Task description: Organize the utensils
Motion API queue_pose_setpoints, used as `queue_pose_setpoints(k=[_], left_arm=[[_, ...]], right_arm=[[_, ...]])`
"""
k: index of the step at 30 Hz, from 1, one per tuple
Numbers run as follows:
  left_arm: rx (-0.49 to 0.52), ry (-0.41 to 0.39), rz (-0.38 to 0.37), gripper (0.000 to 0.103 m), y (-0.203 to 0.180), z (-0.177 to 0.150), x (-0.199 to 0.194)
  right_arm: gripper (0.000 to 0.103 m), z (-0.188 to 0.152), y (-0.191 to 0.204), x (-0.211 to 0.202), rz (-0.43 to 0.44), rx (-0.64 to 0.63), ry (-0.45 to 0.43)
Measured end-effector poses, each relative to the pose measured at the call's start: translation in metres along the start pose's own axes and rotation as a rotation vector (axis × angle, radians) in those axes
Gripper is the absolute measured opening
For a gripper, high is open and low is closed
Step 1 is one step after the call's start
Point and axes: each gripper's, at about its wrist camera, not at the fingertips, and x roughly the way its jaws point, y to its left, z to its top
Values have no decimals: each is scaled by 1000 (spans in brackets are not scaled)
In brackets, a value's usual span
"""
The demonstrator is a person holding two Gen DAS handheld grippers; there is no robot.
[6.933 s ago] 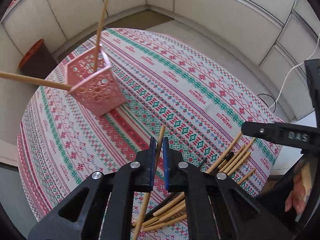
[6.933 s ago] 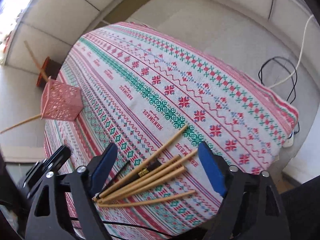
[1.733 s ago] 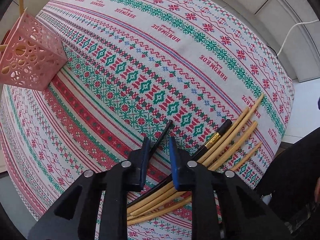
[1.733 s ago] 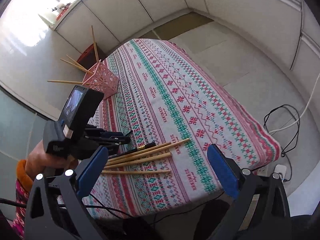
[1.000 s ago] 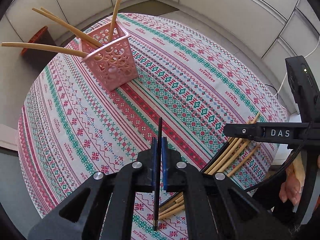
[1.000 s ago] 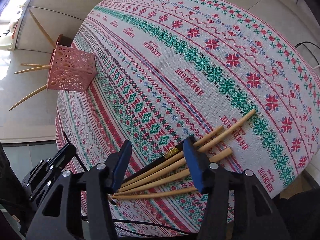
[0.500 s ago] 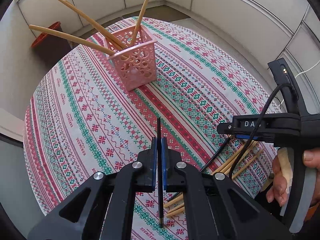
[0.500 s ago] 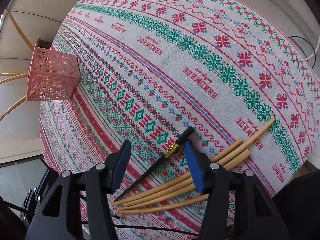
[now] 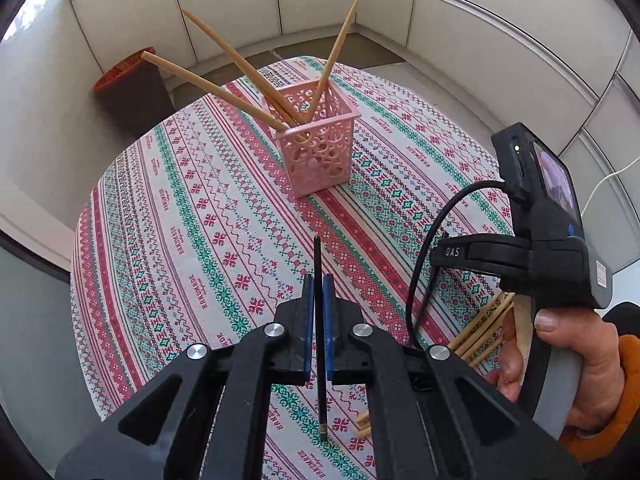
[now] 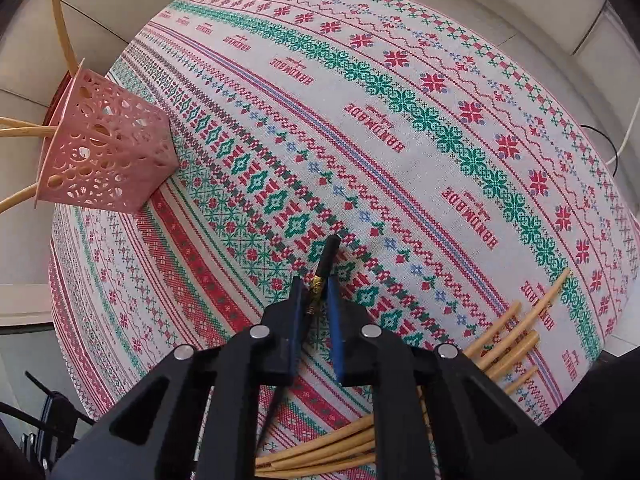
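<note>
Left wrist view: left gripper (image 9: 317, 312) clamped on a black chopstick (image 9: 318, 276), upright for dropping into the pink basket (image 9: 316, 136) ahead. Right gripper (image 10: 316, 306) narrow around a second black chopstick (image 10: 326, 258), not pinched; bamboo chopsticks (image 10: 516, 332) loose beside.

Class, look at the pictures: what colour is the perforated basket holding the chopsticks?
Pink. The basket shows best in the left wrist view, standing upright on the patterned tablecloth.

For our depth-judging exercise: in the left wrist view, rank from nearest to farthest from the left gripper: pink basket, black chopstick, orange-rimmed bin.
1. Black chopstick, clamped in the left gripper.
2. Pink basket, mid-table ahead.
3. Orange-rimmed bin, on the floor beyond the table, far left.
</note>
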Motion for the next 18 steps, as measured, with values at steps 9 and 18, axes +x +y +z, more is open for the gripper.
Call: queue_pose_setpoints(k=[9,18], left_arm=[[-90,-175,31,4,12,10,-54],[-135,-238,7,4,6,34,-92]], right_arm=[[7,5,-2,-64,241,-196,-139],[7,8,-6,-155,273,-334,-279]])
